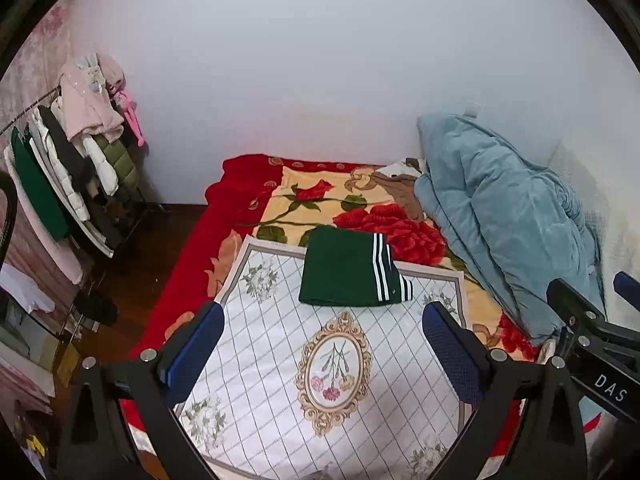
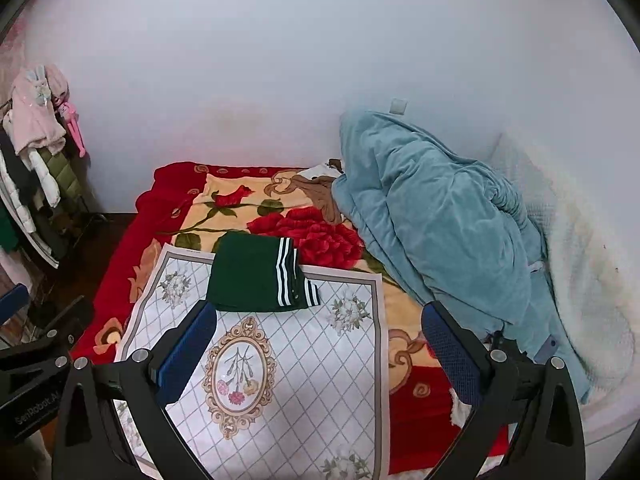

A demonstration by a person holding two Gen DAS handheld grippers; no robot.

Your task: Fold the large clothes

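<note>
Landmark: we take the white quilted mat with grey lattice and an oval floral medallion [image 1: 280, 344], spread on the bed, as our reference.

Task item: dark green knit garment with white-striped cuffs [image 1: 348, 270], lying as a compact folded rectangle on the mat's far edge, its far part overhanging onto the red and cream rose-patterned blanket [image 1: 316, 196].

Left gripper [image 1: 320, 350]: jaws spread wide and holding nothing, above the mat's near half, well short of the garment.

Right gripper [image 2: 318, 354]: jaws likewise parted and empty, over the mat's near right side, apart from the garment.

Surroundings: crumpled pale blue plush quilt [image 2: 436, 216] to the right of the mat; rack of hanging clothes [image 1: 68, 152] to its left.

Progress: we judge the fold looks finished or nearly so.

Risks: a further nudge from either gripper could drag the top layer and undo the fold; the striped cuffs jut out at the near right corner and could snag; the overhanging part could sag on the soft blanket.
</note>
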